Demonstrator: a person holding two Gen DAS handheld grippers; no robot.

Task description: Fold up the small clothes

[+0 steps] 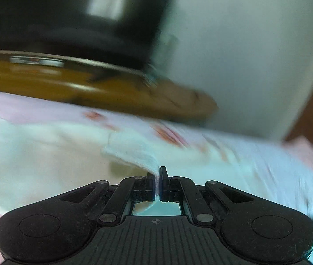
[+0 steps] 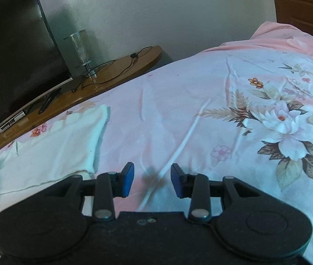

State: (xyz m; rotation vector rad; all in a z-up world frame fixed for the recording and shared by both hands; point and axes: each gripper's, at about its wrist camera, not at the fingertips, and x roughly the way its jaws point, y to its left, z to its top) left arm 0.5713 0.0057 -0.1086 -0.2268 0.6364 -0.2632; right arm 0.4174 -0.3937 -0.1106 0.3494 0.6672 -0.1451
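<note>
A small white garment (image 2: 52, 145) lies spread on the pink floral bedsheet (image 2: 178, 101) at the left of the right wrist view. In the blurred left wrist view my left gripper (image 1: 157, 177) is shut on an edge of the white garment (image 1: 134, 154), and the pinched cloth rises from the bed between the pads. My right gripper (image 2: 152, 176) is open and empty, low over bare sheet just right of the garment's near corner.
A wooden shelf (image 2: 121, 70) runs along the far side of the bed with a dark TV screen (image 2: 13, 61), a glass lamp (image 2: 81, 46) and a black cable. A white wall stands behind. A brown wooden headboard (image 2: 304, 4) is at the far right.
</note>
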